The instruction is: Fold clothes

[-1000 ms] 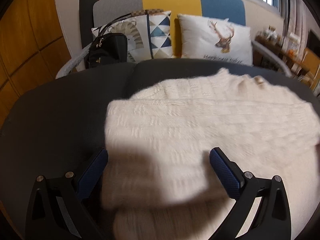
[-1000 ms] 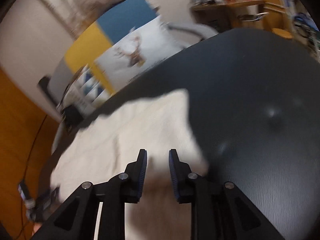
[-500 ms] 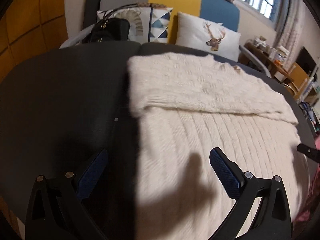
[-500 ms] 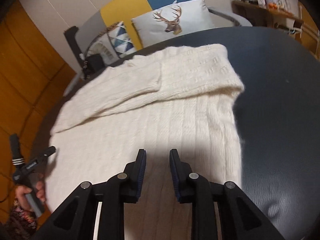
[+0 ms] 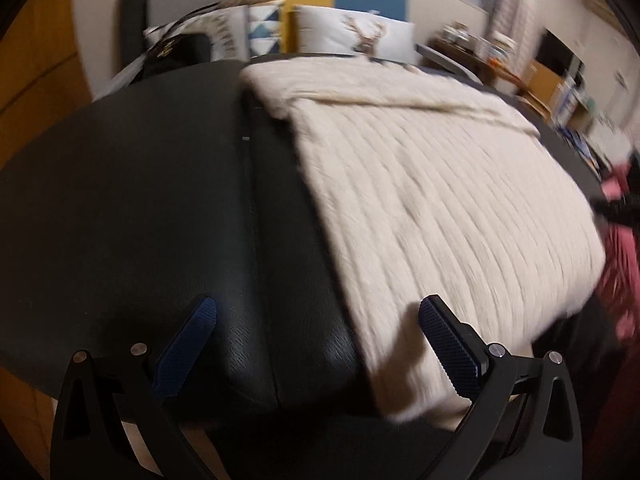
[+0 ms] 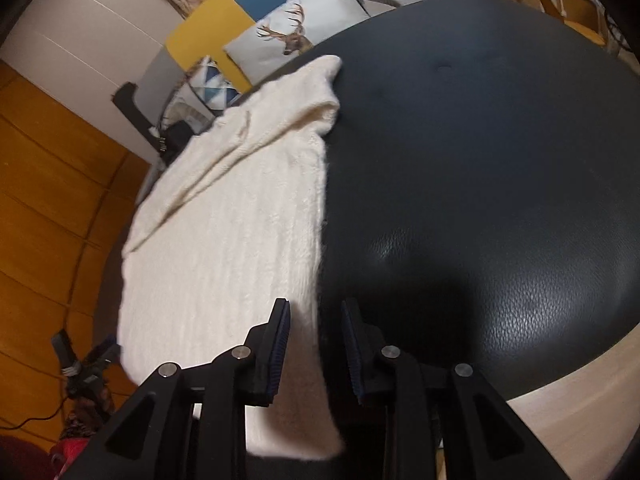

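A cream sweater (image 5: 432, 184) of thick ribbed knit, soft and fuzzy, lay on a dark ottoman (image 6: 500, 184) covered in grained, faintly glossy leather-like upholstery. Behind the ottoman stood cloth cushions, among them a smooth white deer-print pillow (image 6: 292, 36). The right gripper (image 6: 314, 344) was matt black plastic with silvery metal screws and blue, finely textured pads (image 5: 448, 340). Beside the ottoman ran warm wood panelling (image 6: 48, 208).

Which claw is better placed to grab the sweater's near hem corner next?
Probably the right claw: it straddles the sweater edge near the corner. The left claw is wide open, mostly over bare dark cushion.
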The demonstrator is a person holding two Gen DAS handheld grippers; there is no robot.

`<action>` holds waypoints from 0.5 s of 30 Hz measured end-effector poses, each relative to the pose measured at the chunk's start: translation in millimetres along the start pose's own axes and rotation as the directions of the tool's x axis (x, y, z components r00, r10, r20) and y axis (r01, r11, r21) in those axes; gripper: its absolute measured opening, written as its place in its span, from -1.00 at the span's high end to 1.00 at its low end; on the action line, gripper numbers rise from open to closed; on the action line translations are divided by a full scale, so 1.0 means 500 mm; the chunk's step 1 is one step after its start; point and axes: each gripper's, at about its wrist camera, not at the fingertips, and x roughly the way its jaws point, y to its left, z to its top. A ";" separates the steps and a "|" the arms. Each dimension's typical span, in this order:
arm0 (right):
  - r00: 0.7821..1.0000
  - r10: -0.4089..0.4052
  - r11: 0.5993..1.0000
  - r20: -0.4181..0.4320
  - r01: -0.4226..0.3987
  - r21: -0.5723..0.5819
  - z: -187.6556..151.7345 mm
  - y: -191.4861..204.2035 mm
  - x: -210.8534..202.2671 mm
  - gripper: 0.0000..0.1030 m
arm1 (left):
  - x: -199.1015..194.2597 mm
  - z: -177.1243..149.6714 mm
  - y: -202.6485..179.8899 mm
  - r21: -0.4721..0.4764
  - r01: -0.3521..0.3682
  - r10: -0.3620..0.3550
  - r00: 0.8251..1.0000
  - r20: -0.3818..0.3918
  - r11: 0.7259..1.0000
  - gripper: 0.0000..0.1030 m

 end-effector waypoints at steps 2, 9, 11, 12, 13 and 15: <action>0.999 0.037 0.999 -0.012 -0.037 0.003 -0.003 -0.010 -0.002 0.47 | 0.003 -0.006 -0.015 0.023 0.034 -0.034 0.999 0.002 0.999 -1.00; 0.979 0.193 0.981 -0.070 -0.192 0.018 -0.026 -0.030 0.008 0.45 | 0.005 -0.014 -0.042 0.069 0.089 -0.091 0.996 0.012 0.994 -1.00; 0.969 0.236 0.972 -0.074 -0.235 0.030 -0.031 -0.036 0.012 0.44 | 0.002 -0.012 -0.036 0.049 0.115 -0.116 0.993 0.018 0.992 -1.00; 0.962 0.260 0.966 -0.078 -0.258 0.034 -0.035 -0.039 0.014 0.43 | 0.000 -0.010 -0.033 0.038 0.130 -0.131 0.991 0.021 0.991 -1.00; 0.956 0.283 0.959 -0.081 -0.281 0.039 -0.039 -0.042 0.017 0.42 | -0.002 -0.009 -0.029 0.028 0.145 -0.145 0.989 0.024 0.989 -1.00; 0.940 0.328 0.944 -0.094 -0.325 0.050 -0.047 -0.045 0.023 0.41 | -0.006 -0.008 -0.028 0.019 0.177 -0.178 0.984 0.026 0.984 -1.00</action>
